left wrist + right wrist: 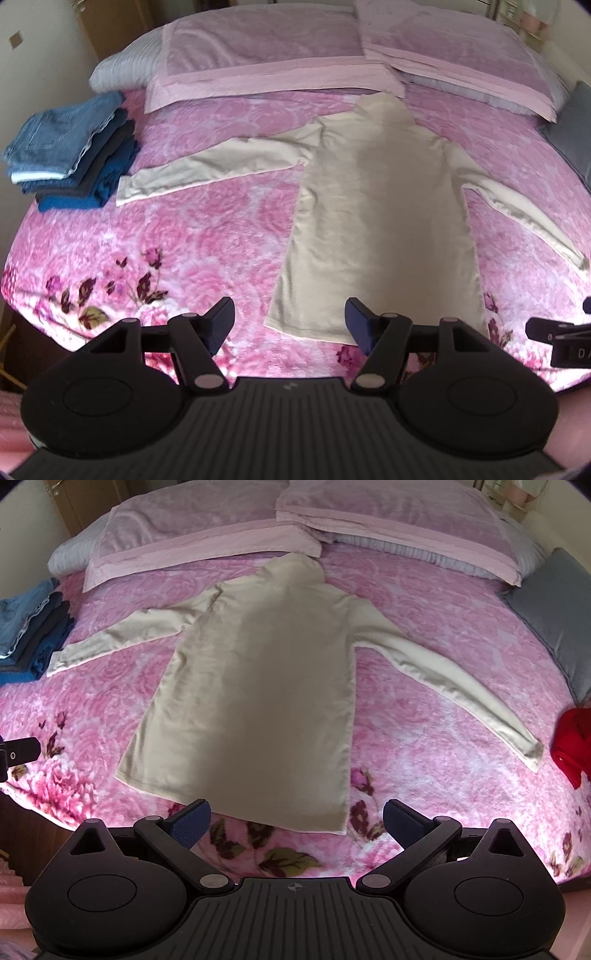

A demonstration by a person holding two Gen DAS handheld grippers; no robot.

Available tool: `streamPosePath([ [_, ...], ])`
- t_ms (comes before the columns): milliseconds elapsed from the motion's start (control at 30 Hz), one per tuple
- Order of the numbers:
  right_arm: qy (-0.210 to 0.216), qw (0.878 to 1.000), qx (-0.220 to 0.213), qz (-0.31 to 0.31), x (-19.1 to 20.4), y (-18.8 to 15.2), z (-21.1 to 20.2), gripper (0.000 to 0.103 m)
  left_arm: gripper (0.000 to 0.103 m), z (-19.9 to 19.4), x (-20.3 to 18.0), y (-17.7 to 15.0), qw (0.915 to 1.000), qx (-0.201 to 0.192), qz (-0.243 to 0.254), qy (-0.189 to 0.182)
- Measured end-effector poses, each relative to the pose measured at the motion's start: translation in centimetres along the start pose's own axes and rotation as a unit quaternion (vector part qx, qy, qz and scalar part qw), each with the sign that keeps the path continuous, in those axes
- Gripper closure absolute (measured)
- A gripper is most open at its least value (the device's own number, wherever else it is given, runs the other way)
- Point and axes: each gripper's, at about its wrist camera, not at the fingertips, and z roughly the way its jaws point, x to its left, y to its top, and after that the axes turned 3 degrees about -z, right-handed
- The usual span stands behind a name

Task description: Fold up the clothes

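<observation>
A cream long-sleeved turtleneck top (384, 206) (258, 679) lies flat on the pink floral bedspread (207, 236) (424, 760), collar toward the pillows, both sleeves spread out to the sides. My left gripper (290, 328) hovers open just short of the hem's left corner, nothing between its blue-padded fingers. Over the hem's right corner my right gripper (297, 821) stands open and empty too. Each gripper's tip shows at the edge of the other's view.
A stack of folded jeans and dark blue clothes (70, 151) (29, 627) sits at the bed's left side. Two pink pillows (258, 62) (399, 520) lie at the head. A grey cushion (554, 624) and a red garment (572, 746) are at the right edge.
</observation>
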Motion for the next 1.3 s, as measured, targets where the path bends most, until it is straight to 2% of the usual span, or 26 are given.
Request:
streamPosePath([
  [233,0.015,1.0,-0.001,0.02,-0.1,2.2,2.1,0.001,0.04,3.0,4.5,2.8,0.9973,-0.004,-0.073,0.0],
  [367,0.026,0.998,-0.036,0.05,-1.3,4.5,2.9,0.001,0.04,5.8,8.0,5.8,0.9929,-0.012,-0.118,0.005],
  [500,0.025,0.994,-0.067,0.082,-2.7,7.6,4.3,0.001,0.04,9.9,11.8,9.1,0.986,-0.022,-0.165,0.012],
  [633,0.012,0.993,-0.06,0.102,-3.8,11.2,7.7,0.001,0.04,16.4,16.6,11.4,0.9733,-0.017,-0.229,0.008],
  [700,0.008,0.99,-0.057,0.126,-4.3,12.5,9.9,0.001,0.041,19.8,19.1,12.3,0.9646,-0.013,-0.263,0.005],
  [767,0.009,0.985,-0.057,0.16,-4.8,13.6,12.2,0.001,0.041,23.5,21.9,12.7,0.9515,-0.011,-0.307,0.004],
  [900,0.019,0.974,-0.043,0.222,-5.7,14.6,16.9,0.002,0.042,29.4,26.9,12.7,0.9169,-0.016,-0.399,0.002],
  [1000,0.015,0.971,-0.03,0.237,-5.7,14.4,19.9,0.002,0.042,32.4,29.6,12.4,0.8904,-0.029,-0.454,-0.003],
  [1067,0.006,0.971,-0.024,0.237,-5.4,14.0,21.6,0.012,0.042,34.4,31.4,12.2,0.8707,-0.037,-0.49,-0.007],
  [1100,0.004,0.971,-0.017,0.239,-5.3,13.9,22.3,0.021,0.043,35.4,32.3,12.1,0.8603,-0.042,-0.508,-0.009],
  [1167,0.009,0.969,-0.006,0.246,-5.2,13.6,23.8,0.022,0.045,37.1,33.8,11.8,0.8419,-0.053,-0.537,-0.012],
  [1233,0.012,0.97,-0.004,0.243,-5.0,13.3,24.9,0.022,0.045,37.4,33.8,11.8,0.8442,-0.069,-0.532,-0.005],
  [1300,0.014,0.972,-0.002,0.234,-4.7,13.1,26.0,0.022,0.061,37.6,33.7,11.8,0.8494,-0.083,-0.521,0.004],
])
